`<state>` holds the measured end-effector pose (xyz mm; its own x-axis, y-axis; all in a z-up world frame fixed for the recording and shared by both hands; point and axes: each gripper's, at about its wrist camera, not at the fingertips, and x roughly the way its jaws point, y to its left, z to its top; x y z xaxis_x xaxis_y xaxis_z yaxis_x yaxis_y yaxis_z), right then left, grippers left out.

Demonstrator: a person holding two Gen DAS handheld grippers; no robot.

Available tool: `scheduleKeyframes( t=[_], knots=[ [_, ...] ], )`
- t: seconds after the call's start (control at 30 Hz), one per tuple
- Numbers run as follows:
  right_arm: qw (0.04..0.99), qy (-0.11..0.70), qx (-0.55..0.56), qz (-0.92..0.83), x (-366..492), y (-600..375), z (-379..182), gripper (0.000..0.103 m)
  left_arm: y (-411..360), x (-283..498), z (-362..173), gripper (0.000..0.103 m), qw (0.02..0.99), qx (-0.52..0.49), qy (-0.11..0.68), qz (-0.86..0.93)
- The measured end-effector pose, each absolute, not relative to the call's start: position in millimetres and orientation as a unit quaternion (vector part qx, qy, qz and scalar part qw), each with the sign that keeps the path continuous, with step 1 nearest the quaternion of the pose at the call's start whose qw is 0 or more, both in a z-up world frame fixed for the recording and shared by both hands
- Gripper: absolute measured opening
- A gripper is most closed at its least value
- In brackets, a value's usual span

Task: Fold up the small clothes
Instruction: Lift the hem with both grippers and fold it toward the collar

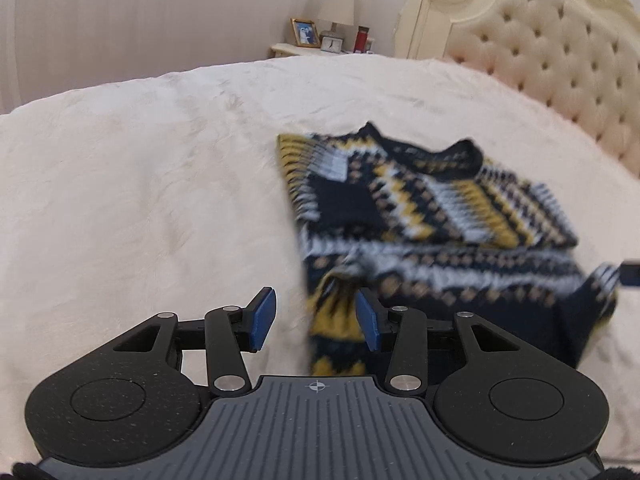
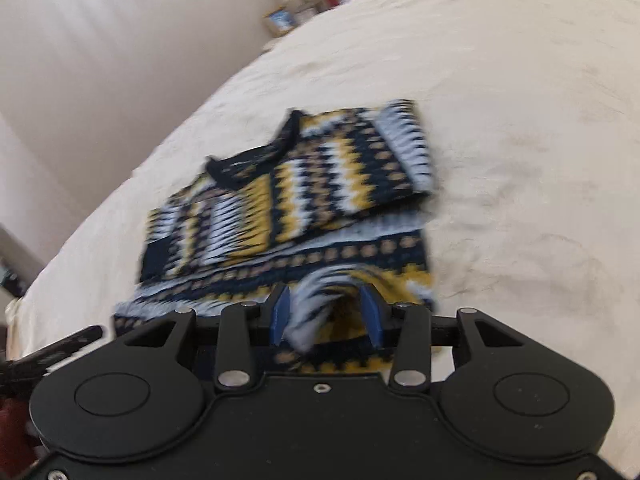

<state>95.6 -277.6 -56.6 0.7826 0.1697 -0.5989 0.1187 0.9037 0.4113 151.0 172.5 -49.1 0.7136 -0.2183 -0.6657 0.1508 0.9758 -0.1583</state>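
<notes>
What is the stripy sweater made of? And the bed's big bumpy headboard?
The sweater looks like knitted yarn, probably wool or acrylic: zigzag bands with fuzzy edges and a ribbed dark collar. The headboard looks padded, in cream fabric or leather; buttons pull it into soft dimples. Its carved frame seems to be painted wood.

Both wrist views close, angled down — share sweater (image 1: 420,208) (image 2: 304,200), bed (image 1: 140,160) (image 2: 520,120).
</notes>
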Motion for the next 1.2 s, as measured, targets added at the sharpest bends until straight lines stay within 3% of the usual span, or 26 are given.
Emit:
scheduleKeyframes(
  t=[0.1, 0.2, 0.57, 0.67, 0.83, 1.03, 1.2],
  knots=[
    [0.903, 0.361, 0.226, 0.055, 102, -268, -62, 0.051, 172, 156, -56, 0.043, 0.917, -0.051, 0.380, -0.112],
    [0.890, 0.401, 0.205, 0.073, 110, -254, -72, 0.059, 162, 163, -63, 0.043, 0.913, -0.022, 0.391, -0.113],
    [0.835, 0.480, 0.210, 0.165, 143, -209, -105, 0.060, 175, 175, -81, 0.044, 0.899, -0.086, 0.414, -0.112],
    [0.840, 0.436, 0.267, 0.183, 154, -211, -91, 0.059, 174, 176, -80, 0.044, 0.900, -0.091, 0.411, -0.112],
    [0.888, 0.291, 0.331, 0.130, 170, -237, -65, 0.060, 174, 178, -79, 0.044, 0.902, -0.094, 0.405, -0.114],
    [0.940, 0.268, 0.203, 0.059, 156, -251, -45, 0.060, 177, 178, -78, 0.044, 0.903, -0.101, 0.401, -0.114],
    [0.956, 0.291, -0.023, 0.041, 135, -240, -44, 0.064, 173, 179, -76, 0.044, 0.906, -0.087, 0.397, -0.116]
  ],
)
